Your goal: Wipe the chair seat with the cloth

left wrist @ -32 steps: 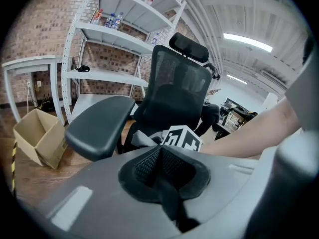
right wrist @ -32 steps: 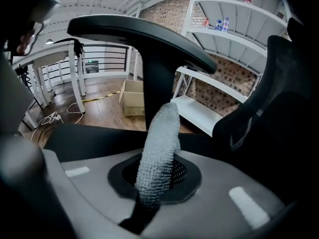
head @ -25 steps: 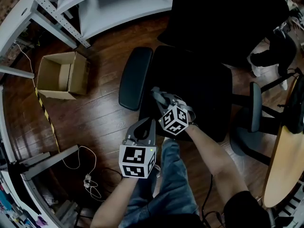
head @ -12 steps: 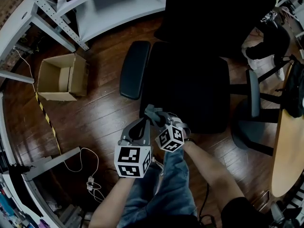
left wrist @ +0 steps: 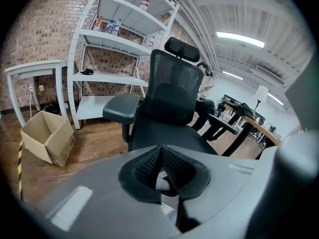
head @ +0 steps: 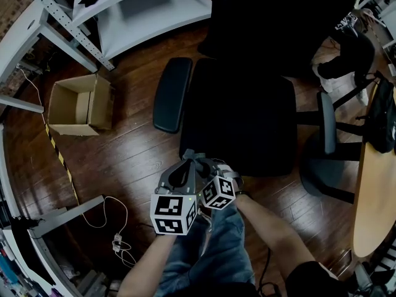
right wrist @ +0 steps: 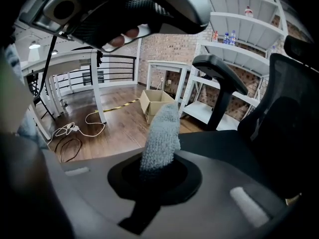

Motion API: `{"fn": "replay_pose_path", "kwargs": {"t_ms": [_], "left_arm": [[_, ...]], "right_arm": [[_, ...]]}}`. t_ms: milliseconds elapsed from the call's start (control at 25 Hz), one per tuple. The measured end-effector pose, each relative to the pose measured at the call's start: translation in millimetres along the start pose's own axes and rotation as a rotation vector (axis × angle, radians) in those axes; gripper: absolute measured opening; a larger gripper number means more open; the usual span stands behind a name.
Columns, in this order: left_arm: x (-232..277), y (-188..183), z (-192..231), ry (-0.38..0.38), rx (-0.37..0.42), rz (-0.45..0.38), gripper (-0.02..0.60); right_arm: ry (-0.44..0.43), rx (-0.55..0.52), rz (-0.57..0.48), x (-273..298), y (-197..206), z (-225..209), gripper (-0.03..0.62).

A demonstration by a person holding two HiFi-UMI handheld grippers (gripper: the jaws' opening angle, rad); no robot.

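The black chair seat [head: 247, 116] fills the middle of the head view, with its backrest toward the top. My right gripper [head: 201, 161] is shut on a grey fuzzy cloth [head: 195, 158] just off the seat's front left corner. In the right gripper view the cloth [right wrist: 162, 133] sticks up out of the gripper [right wrist: 158, 158], with the seat [right wrist: 224, 148] to its right. Close beside it on the left, my left gripper [head: 185, 161] is shut with nothing in it. The left gripper view looks over that gripper [left wrist: 160, 151] at the seat [left wrist: 169, 136] and backrest.
The chair's left armrest [head: 172, 94] and right armrest [head: 328, 122] flank the seat. An open cardboard box [head: 77, 104] and a white shelf unit [head: 142, 5] stand at the left and top. Cables [head: 117, 234] lie on the wooden floor; a wooden table [head: 374, 190] is at the right.
Both grippers have drawn back toward me. The right one, with the cloth, slid from the seat's surface to its front left corner.
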State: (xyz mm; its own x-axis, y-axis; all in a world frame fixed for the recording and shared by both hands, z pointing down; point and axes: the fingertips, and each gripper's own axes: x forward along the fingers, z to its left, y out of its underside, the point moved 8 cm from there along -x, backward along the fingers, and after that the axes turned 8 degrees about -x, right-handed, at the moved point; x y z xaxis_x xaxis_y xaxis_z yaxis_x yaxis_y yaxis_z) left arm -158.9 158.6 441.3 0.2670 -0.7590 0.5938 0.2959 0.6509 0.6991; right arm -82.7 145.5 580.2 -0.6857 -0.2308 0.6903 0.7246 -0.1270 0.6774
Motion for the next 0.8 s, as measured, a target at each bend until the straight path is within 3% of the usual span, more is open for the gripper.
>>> {"fn": "replay_pose_path", "kwargs": {"t_ms": [280,800], "left_arm": [[17,-18,-11,-0.001,-0.004,-0.018,0.005],[82,-68,-39,0.001,-0.036,-0.026,0.005]], "right_arm": [[0.068,0.010,-0.041,-19,-1,-47,0.014],[0.223,0.046,0.000,-35,32,-239,0.014]]}}
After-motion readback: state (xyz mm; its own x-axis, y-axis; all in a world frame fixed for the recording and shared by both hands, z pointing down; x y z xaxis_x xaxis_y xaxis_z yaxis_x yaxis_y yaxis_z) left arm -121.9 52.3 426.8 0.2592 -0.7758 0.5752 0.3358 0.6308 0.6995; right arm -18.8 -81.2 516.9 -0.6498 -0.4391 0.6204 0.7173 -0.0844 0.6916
